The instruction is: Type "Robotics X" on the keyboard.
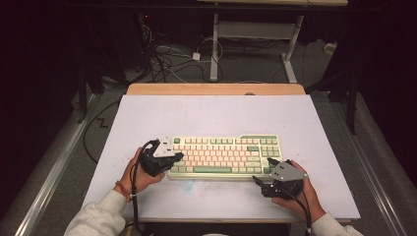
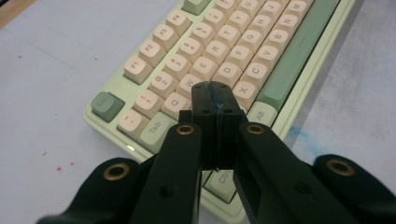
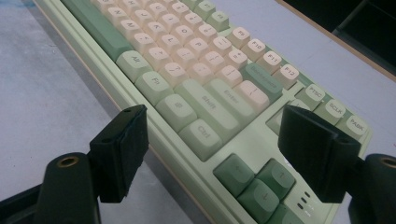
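- Keyboard (image 1: pixel 223 156) lies on the worktop (image 1: pixel 216 115).
- Left gripper (image 2: pixel 216 100): jaws closed, empty, poised over keys; one key should be pressed squarely.
- Right gripper (image 3: pixel 219 154): jaws spread wide.

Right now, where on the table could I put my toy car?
Best behind the keyboard, toward the table's wooden far edge. There's bare strip along either side too. The near corners are crowded by the left gripper and right gripper.

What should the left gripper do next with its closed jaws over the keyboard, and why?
Probably ease the left gripper straight down onto the key under its tip. Its jaws are shut together like a single poking point, poised over the keyboard near the A and Z keys, while the right gripper waits open at the arrow-key corner.
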The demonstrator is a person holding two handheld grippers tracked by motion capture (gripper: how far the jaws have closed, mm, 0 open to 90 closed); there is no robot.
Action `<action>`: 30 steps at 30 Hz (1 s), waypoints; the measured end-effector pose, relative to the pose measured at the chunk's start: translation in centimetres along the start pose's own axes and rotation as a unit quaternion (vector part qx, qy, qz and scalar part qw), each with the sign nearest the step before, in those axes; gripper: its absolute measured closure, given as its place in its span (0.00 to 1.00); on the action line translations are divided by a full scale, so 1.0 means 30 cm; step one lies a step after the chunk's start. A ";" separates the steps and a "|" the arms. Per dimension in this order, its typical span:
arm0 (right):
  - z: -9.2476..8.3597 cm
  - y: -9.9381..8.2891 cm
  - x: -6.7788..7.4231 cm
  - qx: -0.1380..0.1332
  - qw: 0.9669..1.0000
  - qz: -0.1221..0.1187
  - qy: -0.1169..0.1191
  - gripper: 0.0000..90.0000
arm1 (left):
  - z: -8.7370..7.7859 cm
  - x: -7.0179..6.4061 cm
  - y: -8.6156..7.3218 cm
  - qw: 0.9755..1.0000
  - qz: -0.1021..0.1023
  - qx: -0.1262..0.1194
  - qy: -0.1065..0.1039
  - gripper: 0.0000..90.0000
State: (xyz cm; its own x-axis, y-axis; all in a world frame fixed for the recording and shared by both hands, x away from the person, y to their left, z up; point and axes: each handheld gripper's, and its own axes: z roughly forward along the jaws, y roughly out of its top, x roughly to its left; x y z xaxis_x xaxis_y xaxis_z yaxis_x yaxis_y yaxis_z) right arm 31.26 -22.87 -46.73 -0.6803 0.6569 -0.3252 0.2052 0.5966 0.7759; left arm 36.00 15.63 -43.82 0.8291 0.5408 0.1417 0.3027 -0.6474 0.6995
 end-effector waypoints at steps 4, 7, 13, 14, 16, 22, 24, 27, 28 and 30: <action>0.000 0.000 0.001 0.001 1.000 0.000 0.001 0.27 | 0.031 0.002 0.024 1.000 0.003 0.008 -0.010 0.98; 0.001 -0.001 0.000 0.002 1.000 0.000 0.001 0.27 | 0.052 0.000 0.039 1.000 0.013 0.019 -0.011 0.98; 0.004 -0.001 0.001 0.003 1.000 -0.001 0.005 0.27 | 0.088 0.002 0.060 0.999 0.019 0.031 -0.018 0.98; 0.004 -0.002 0.002 0.004 1.000 -0.002 0.005 0.27 | 0.093 0.003 0.062 0.999 0.020 0.033 -0.018 0.98; 0.005 -0.002 0.002 0.004 1.000 -0.002 0.007 0.27 | 0.103 0.005 0.065 0.999 0.019 0.036 -0.023 0.97; 0.007 -0.003 0.003 0.005 1.000 -0.002 0.009 0.27 | 0.128 0.004 0.072 0.998 0.021 0.048 -0.024 0.97; 0.006 -0.003 0.002 0.005 1.000 -0.002 0.009 0.27 | 0.134 0.004 0.073 0.998 0.023 0.051 -0.022 0.97; 0.005 -0.003 0.002 0.005 1.000 -0.001 0.009 0.27 | 0.138 0.004 0.074 0.998 0.023 0.052 -0.022 0.97; 0.006 -0.003 0.002 0.006 1.000 -0.001 0.009 0.28 | 0.139 0.003 0.074 0.998 0.023 0.053 -0.021 0.97; 0.006 -0.004 0.002 0.006 1.000 -0.002 0.010 0.28 | 0.139 0.004 0.074 0.998 0.023 0.053 -0.022 0.97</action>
State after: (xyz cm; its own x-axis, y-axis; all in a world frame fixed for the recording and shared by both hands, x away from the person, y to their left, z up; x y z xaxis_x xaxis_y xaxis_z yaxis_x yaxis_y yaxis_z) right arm 31.33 -22.80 -46.93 -0.6944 0.6458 -0.3175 0.2116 0.6049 0.7676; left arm 38.73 12.00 -45.17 0.8623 0.4867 0.1400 0.3101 -0.7260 0.6139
